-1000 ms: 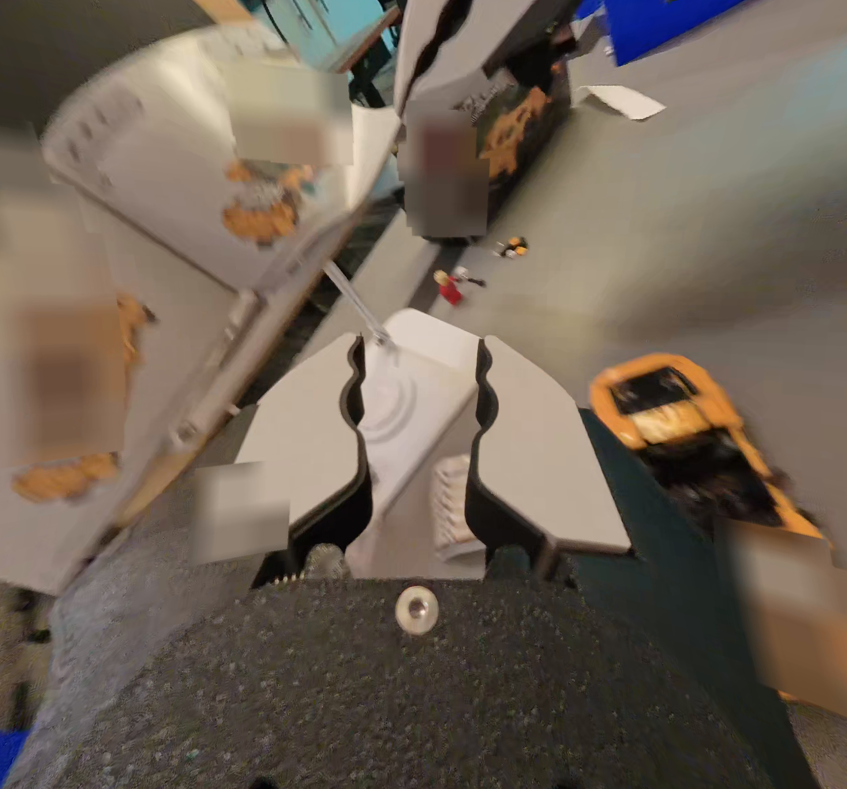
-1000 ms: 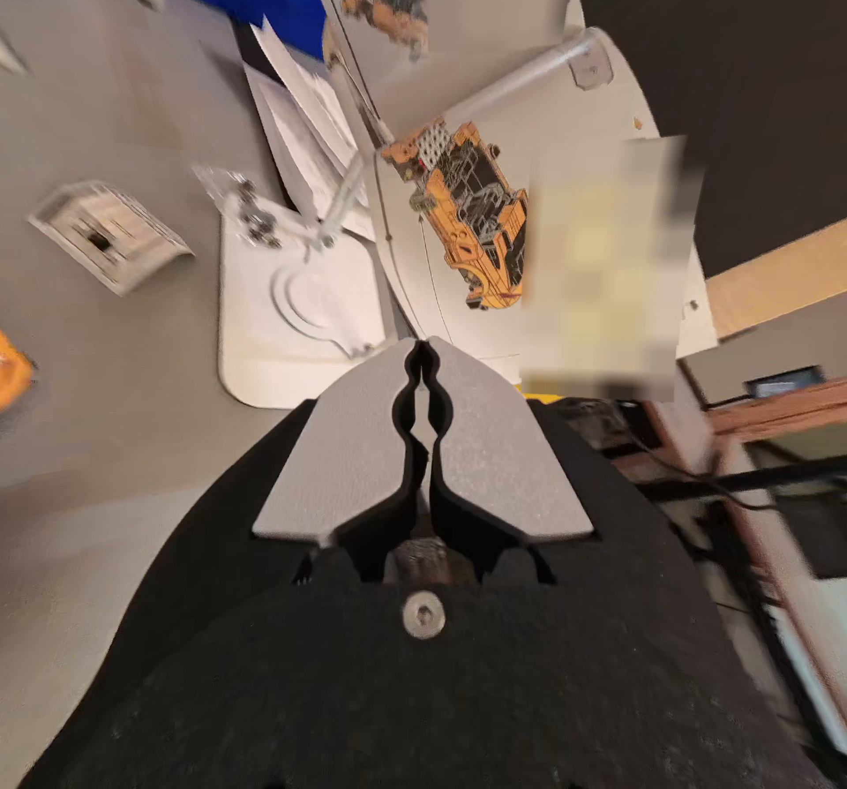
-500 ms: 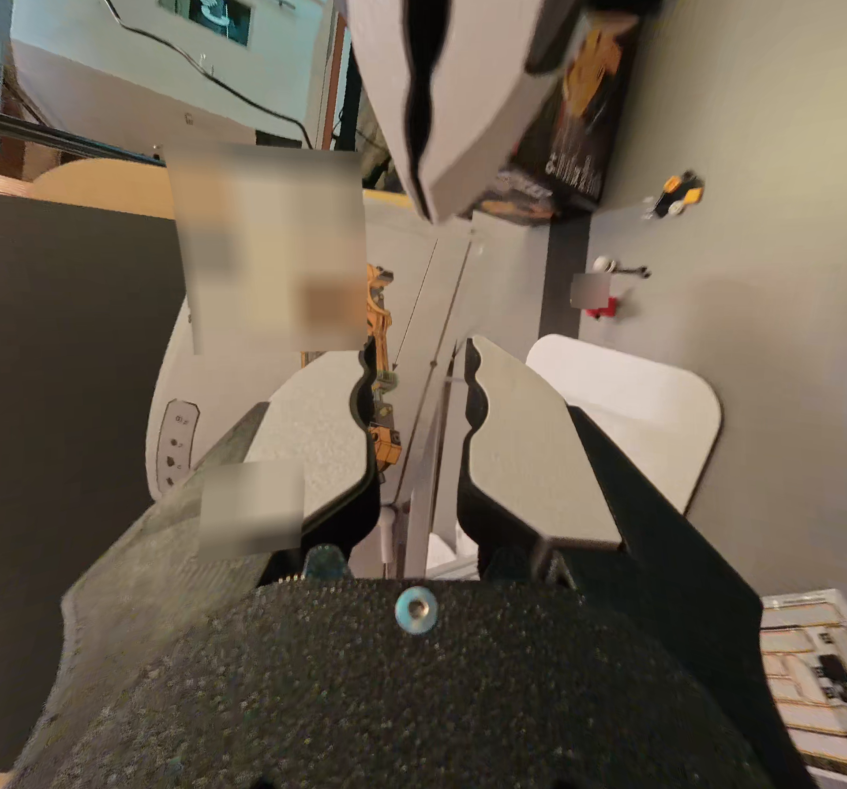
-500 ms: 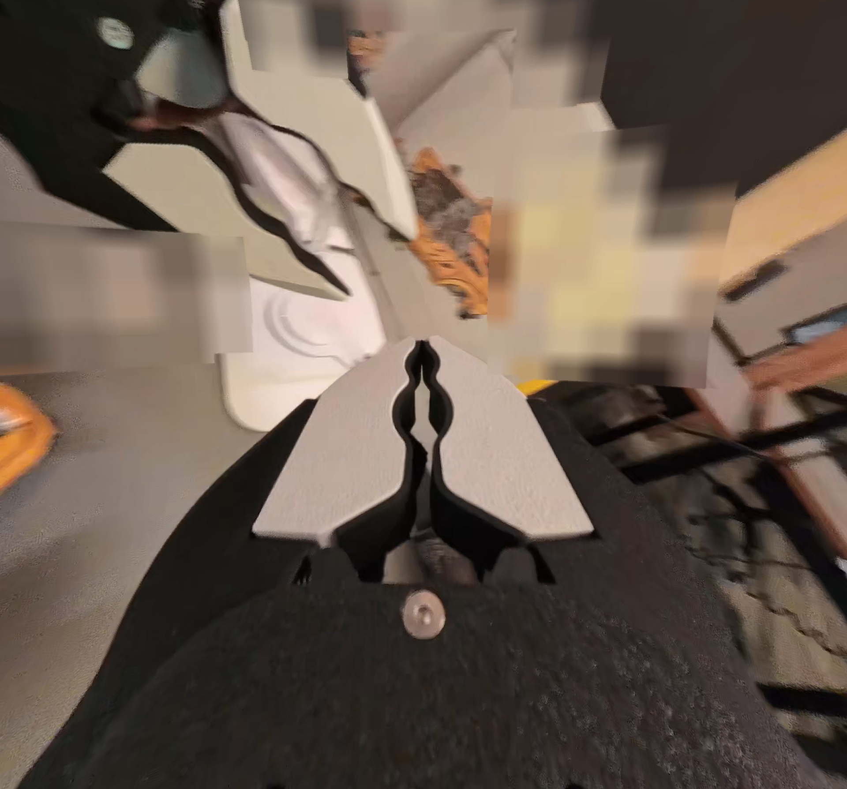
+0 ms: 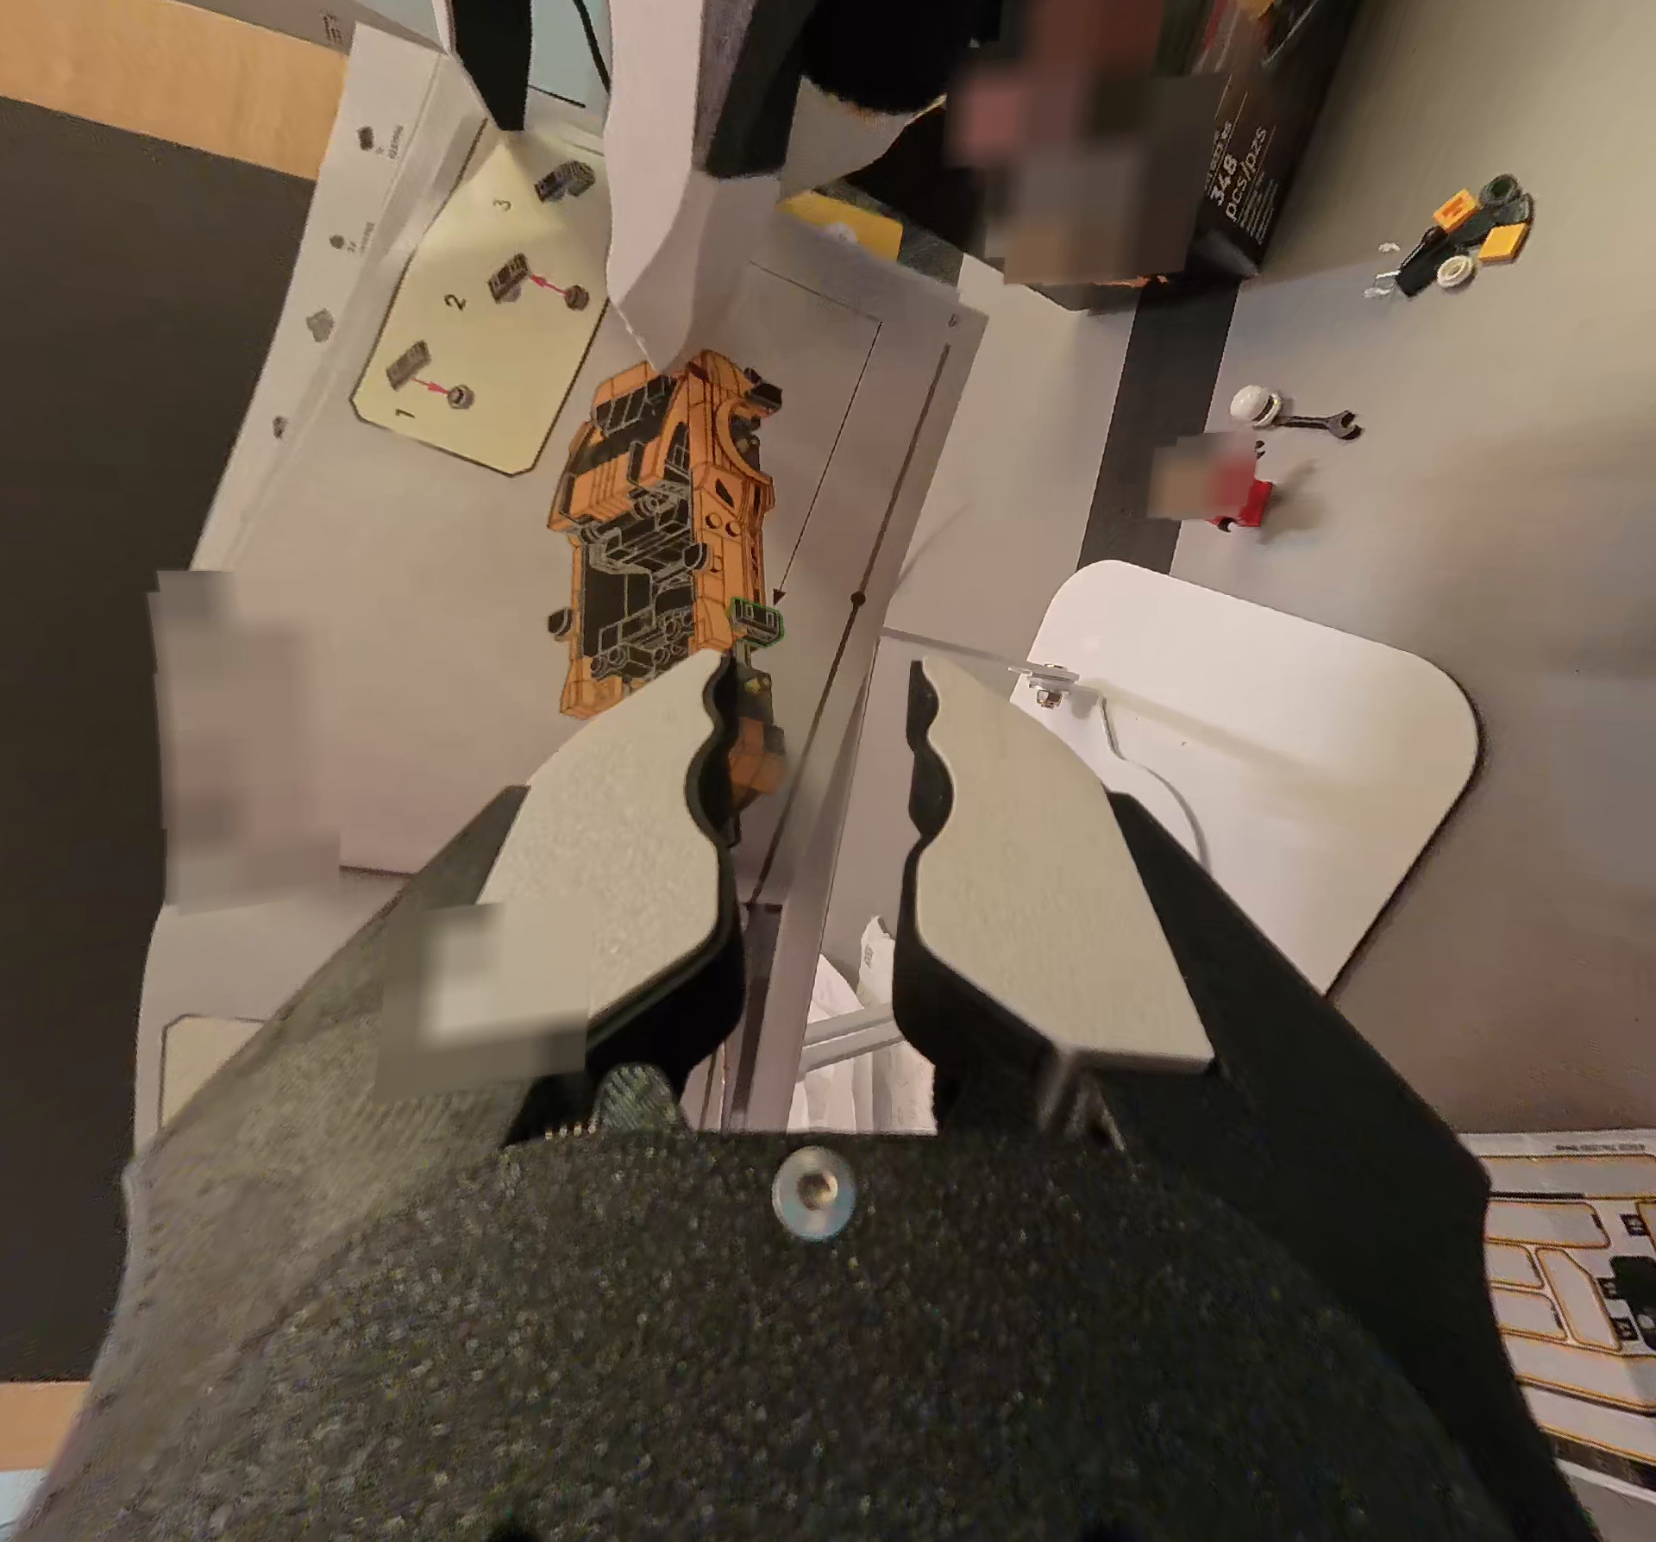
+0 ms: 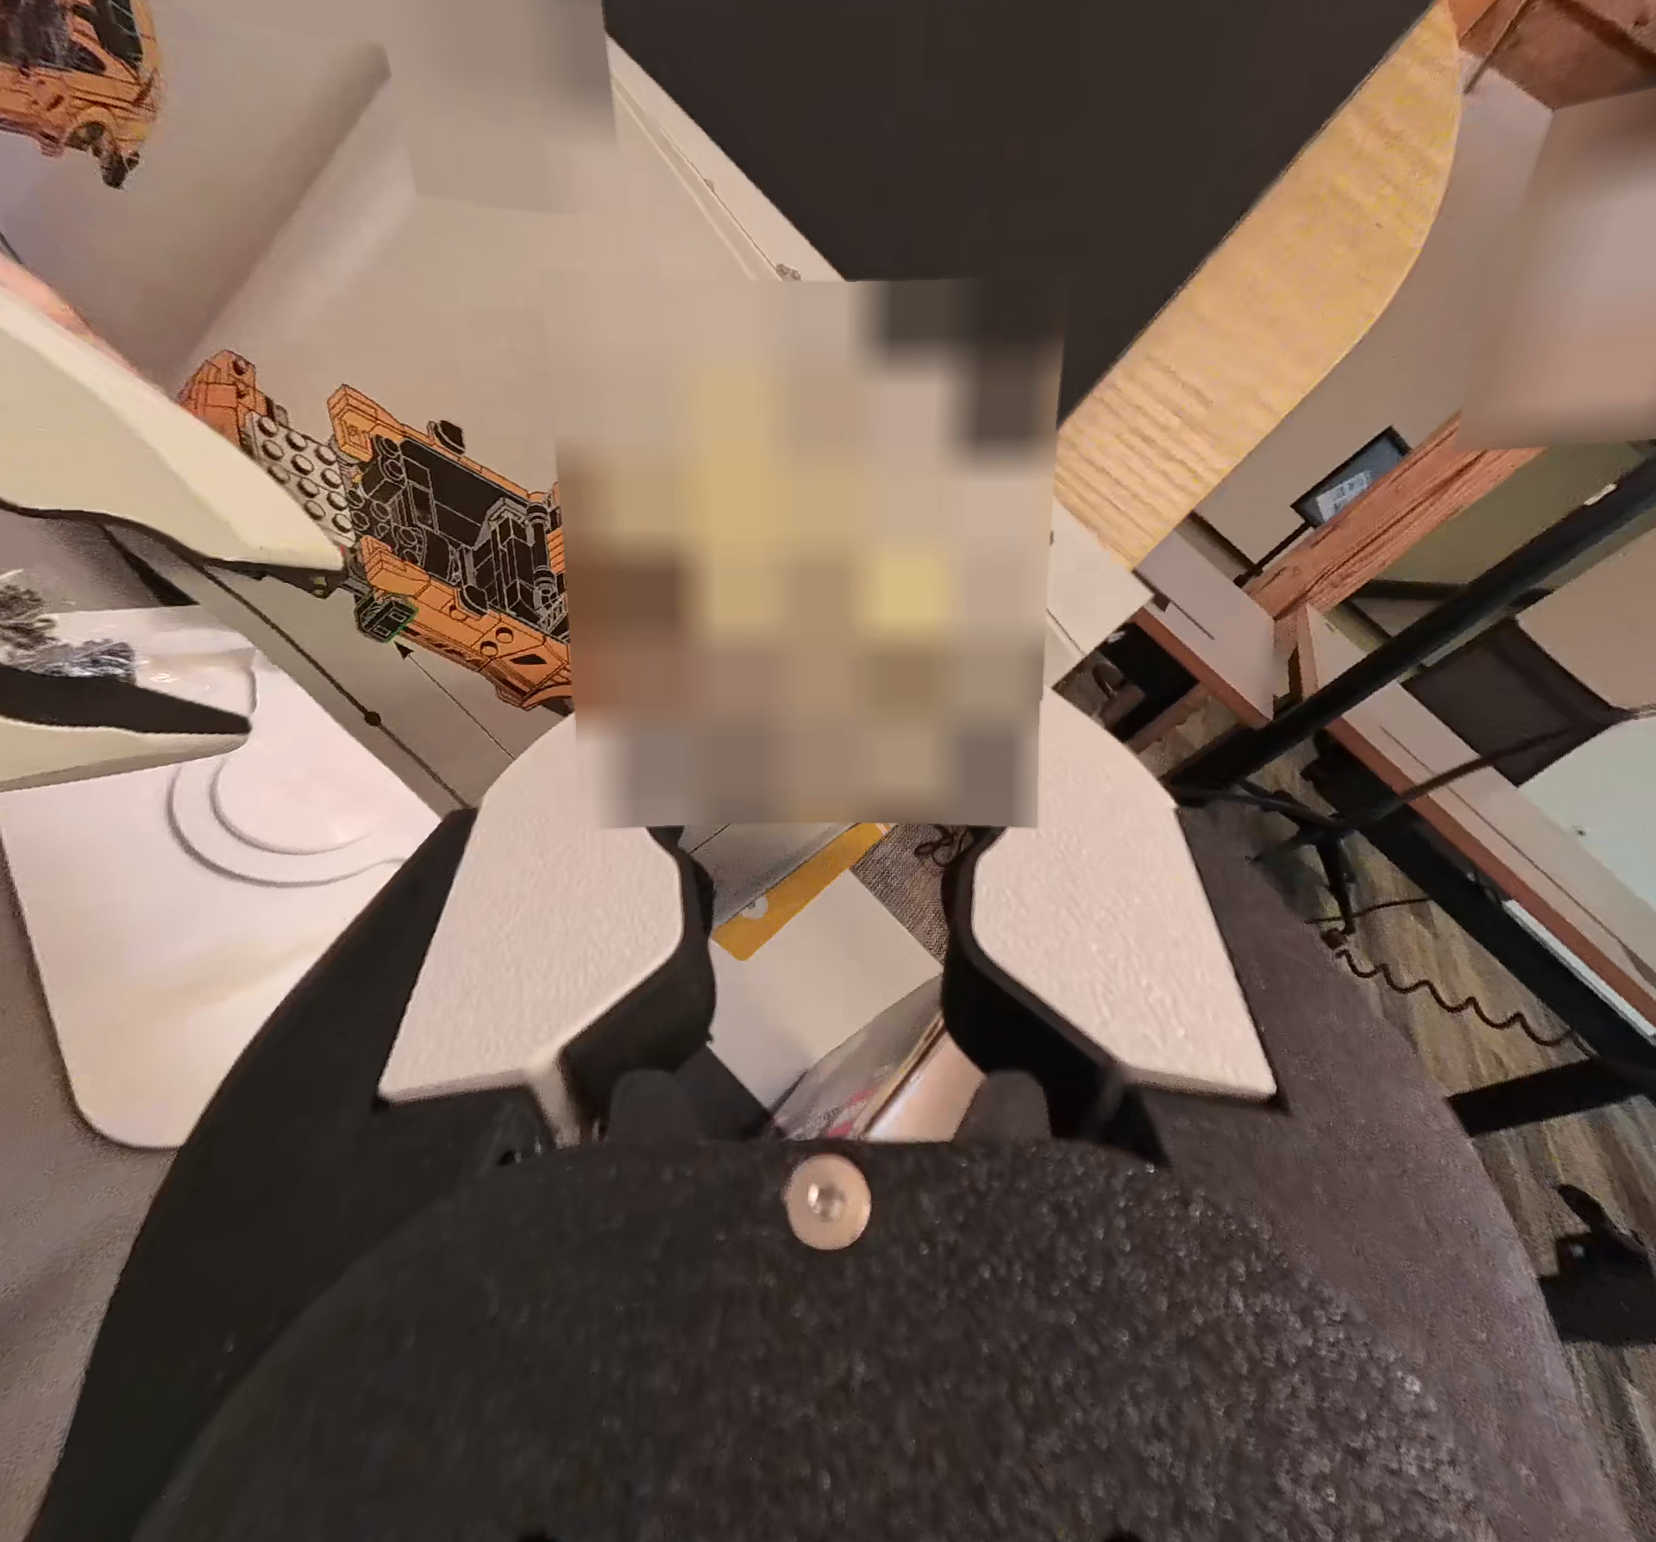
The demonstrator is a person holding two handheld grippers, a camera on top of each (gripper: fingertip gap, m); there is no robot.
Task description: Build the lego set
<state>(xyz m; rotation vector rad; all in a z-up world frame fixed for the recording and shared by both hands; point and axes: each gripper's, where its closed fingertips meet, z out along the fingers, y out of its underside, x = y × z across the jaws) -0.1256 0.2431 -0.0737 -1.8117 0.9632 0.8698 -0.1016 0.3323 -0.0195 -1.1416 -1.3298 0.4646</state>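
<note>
left gripper [image 5: 811,746]: jaws apart, nothing between them, over the page edge
right gripper [image 6: 829,863]: jaws wide, empty; tips behind a blurred patch
instruction booklet [image 5: 430,567]: propped open on white stand [image 5: 1254,746], orange car drawing facing both cameras
loose lego pieces [image 5: 1452,240]: on grey table [image 5: 1479,693], well apart from both grippers
minifigure parts [image 5: 1254,460]: near stand, beside box [image 5: 1254,110]
sticker sheet [image 5: 1577,1266]: bottom right
in the way: right gripper's fingers [image 5: 663,182] overlap the page top

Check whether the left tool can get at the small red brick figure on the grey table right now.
Probably yes: the left tool is open and empty, and bare grey table surrounds the red brick figure.
</note>
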